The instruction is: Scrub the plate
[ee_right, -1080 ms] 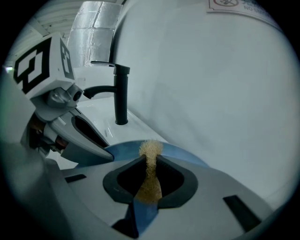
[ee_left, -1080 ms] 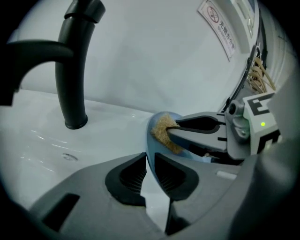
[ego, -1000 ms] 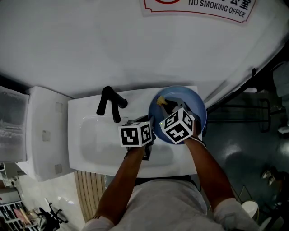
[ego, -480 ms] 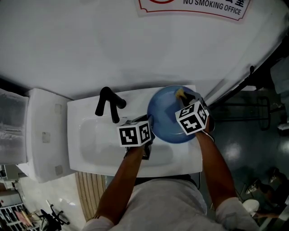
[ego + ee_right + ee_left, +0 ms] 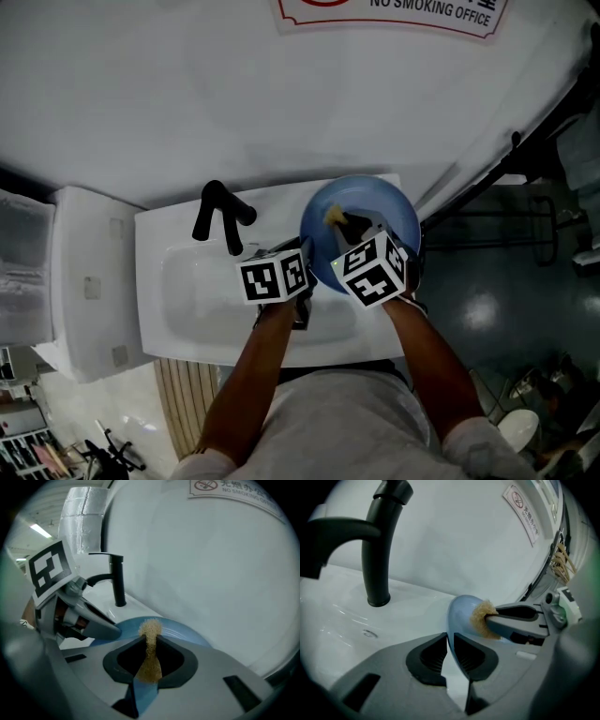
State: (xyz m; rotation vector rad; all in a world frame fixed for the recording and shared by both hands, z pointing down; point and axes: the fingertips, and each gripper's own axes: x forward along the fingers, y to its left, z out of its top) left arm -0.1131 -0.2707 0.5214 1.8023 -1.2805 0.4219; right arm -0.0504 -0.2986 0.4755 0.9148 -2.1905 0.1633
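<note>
A blue plate [image 5: 370, 208] stands tilted over the right end of the white sink [image 5: 187, 309]. My left gripper [image 5: 307, 255] is shut on the plate's left rim; in the left gripper view the rim [image 5: 458, 616] runs up between the pads of the left gripper [image 5: 450, 652]. My right gripper [image 5: 343, 225] is shut on a tan scrub sponge [image 5: 332, 216]. The sponge [image 5: 151, 631] sticks out past the right gripper [image 5: 150, 657] and presses on the plate's face [image 5: 190, 634]. From the left gripper view, the sponge [image 5: 481, 619] rests on the plate's near side.
A black faucet [image 5: 221, 217] rises at the back of the sink, left of the plate. The curved white wall [image 5: 281, 103] stands close behind, with a no-smoking sign [image 5: 394, 11] on it. A white unit [image 5: 89, 281] sits left of the sink; dark floor lies to the right.
The right gripper carried the sponge across the plate to its far right rim, then back to the left-middle. The left gripper and the plate kept still.
</note>
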